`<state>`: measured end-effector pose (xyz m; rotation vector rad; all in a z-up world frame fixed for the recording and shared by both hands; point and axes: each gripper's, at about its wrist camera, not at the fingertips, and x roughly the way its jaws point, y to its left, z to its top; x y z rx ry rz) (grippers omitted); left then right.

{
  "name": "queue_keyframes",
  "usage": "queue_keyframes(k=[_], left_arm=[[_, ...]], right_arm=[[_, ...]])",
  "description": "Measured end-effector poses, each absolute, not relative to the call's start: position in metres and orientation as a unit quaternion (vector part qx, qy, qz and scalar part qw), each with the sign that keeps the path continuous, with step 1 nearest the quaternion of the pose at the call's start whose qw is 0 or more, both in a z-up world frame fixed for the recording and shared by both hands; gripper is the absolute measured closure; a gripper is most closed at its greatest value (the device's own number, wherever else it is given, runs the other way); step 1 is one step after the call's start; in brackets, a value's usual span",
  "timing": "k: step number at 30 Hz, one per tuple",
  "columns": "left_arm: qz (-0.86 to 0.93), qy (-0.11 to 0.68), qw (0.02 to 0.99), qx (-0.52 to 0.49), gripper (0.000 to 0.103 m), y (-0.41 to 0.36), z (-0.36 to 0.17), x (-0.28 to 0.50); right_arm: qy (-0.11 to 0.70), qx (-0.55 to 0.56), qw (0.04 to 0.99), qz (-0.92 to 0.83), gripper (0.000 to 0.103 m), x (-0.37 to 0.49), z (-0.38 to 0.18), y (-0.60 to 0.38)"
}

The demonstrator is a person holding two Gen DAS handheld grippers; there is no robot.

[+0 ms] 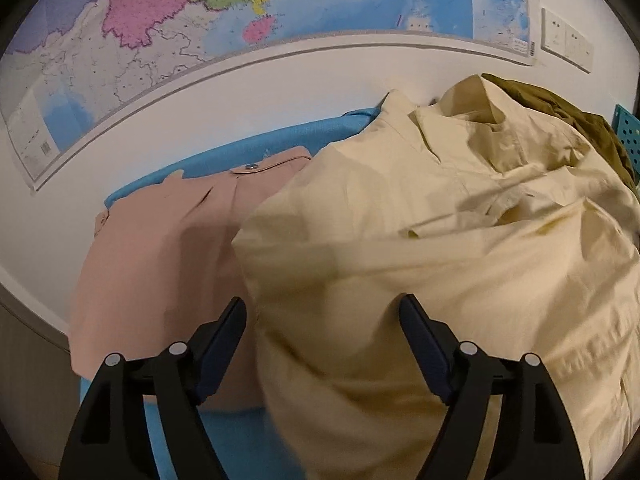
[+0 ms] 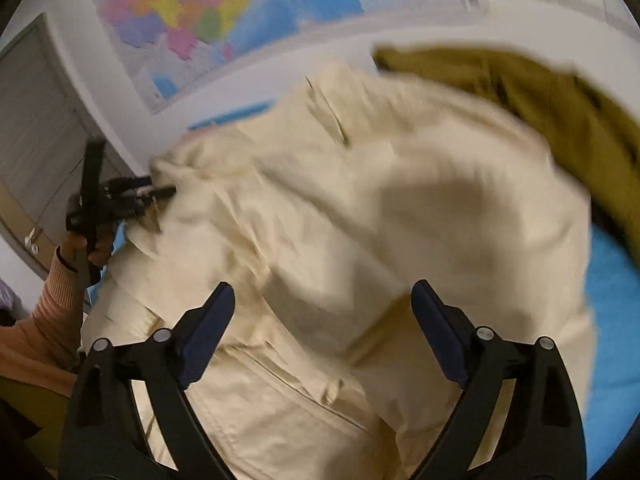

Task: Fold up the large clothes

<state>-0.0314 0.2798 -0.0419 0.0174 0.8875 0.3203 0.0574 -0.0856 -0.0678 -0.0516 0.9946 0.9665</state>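
Observation:
A large cream shirt [image 1: 440, 240] lies crumpled over the blue surface [image 1: 224, 432], collar toward the wall. My left gripper [image 1: 324, 304] hovers open at the shirt's left edge, with cloth below the gap and neither pad pressing on it. In the right wrist view the same cream shirt [image 2: 340, 220] fills the middle, blurred. My right gripper [image 2: 323, 286] stands open above it with nothing clamped. The left gripper [image 2: 160, 192] shows there side-on at the shirt's far left edge, held by a hand [image 2: 92, 246] in a ribbed sleeve.
A pink garment [image 1: 160, 248] lies folded left of the cream shirt. An olive garment [image 1: 560, 112] is heaped behind it, olive garment [image 2: 540, 100] at the right. A wall map [image 1: 240, 20] hangs behind. A teal pegboard [image 1: 628, 132] stands at the far right.

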Motion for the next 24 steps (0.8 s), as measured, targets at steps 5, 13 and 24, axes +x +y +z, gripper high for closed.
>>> queue_keyframes(k=[5, 13, 24], left_arm=[[0.165, 0.420, 0.892, 0.014, 0.060, 0.277, -0.042, -0.020], [0.164, 0.380, 0.910, -0.024, 0.078, 0.285, -0.016, -0.013], [0.228, 0.422, 0.876, 0.061, 0.046, 0.281, -0.054, 0.018]], right_arm=[[0.445, -0.008, 0.758, 0.477, 0.100, 0.057, -0.061, -0.086], [0.348, -0.025, 0.821, 0.453, 0.101, 0.080, 0.021, -0.088], [0.465, -0.056, 0.801, 0.372, 0.085, 0.132, -0.072, -0.055]])
